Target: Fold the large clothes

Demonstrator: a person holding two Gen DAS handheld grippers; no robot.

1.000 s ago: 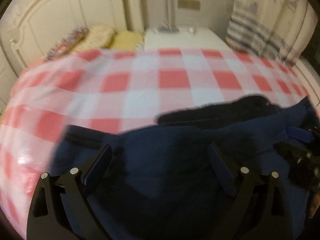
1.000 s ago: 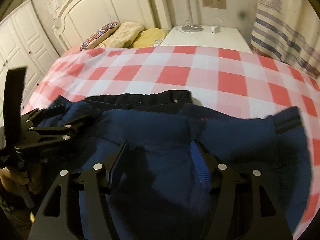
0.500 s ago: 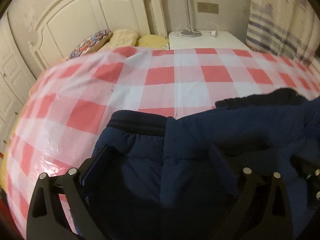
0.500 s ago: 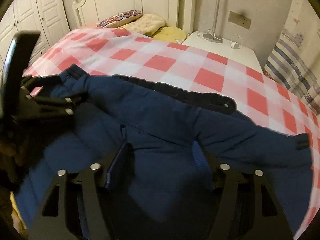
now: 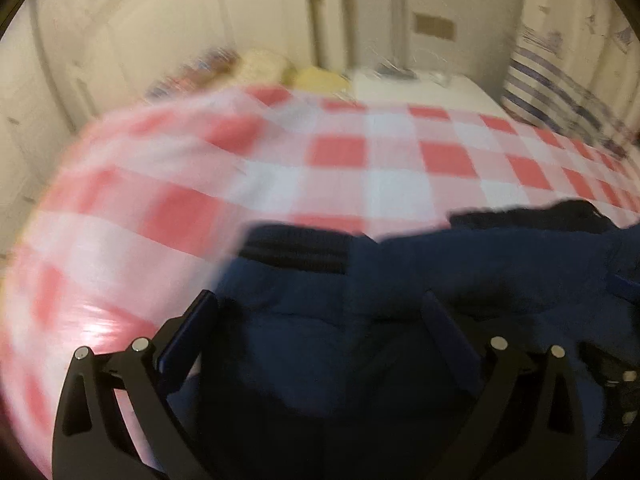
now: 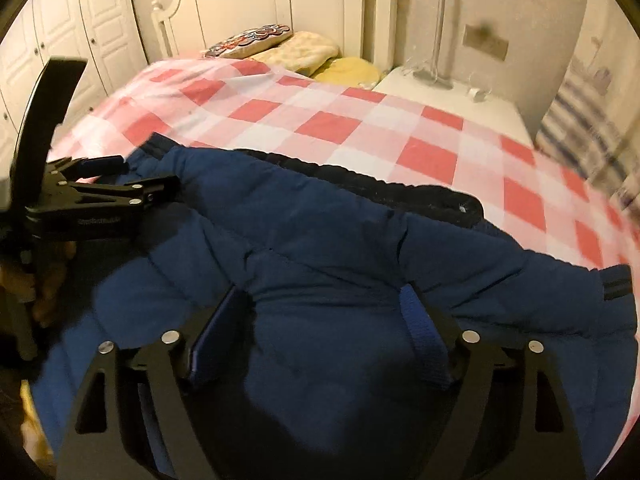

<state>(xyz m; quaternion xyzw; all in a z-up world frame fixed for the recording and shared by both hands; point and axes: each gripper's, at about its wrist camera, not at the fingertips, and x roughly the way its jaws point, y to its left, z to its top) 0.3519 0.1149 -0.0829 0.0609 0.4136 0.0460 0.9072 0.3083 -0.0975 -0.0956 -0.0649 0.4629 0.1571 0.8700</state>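
A dark blue padded jacket with a black ribbed hem lies spread across the near part of the bed; it also shows in the left wrist view. My right gripper is open, its fingers spread wide over the jacket's middle. My left gripper is open over the jacket's left end near the ribbed cuff. The left gripper also shows at the left of the right wrist view, over the jacket's left edge. The left wrist view is blurred.
The bed has a red and white checked cover. Pillows lie by the white headboard. A white bedside table with a lamp stands beyond. A striped curtain hangs at the right. White wardrobe doors are at the left.
Both views have shifted as the grippers moved over the jacket. The jacket lies a little flatter and wider. Both grippers stay open.
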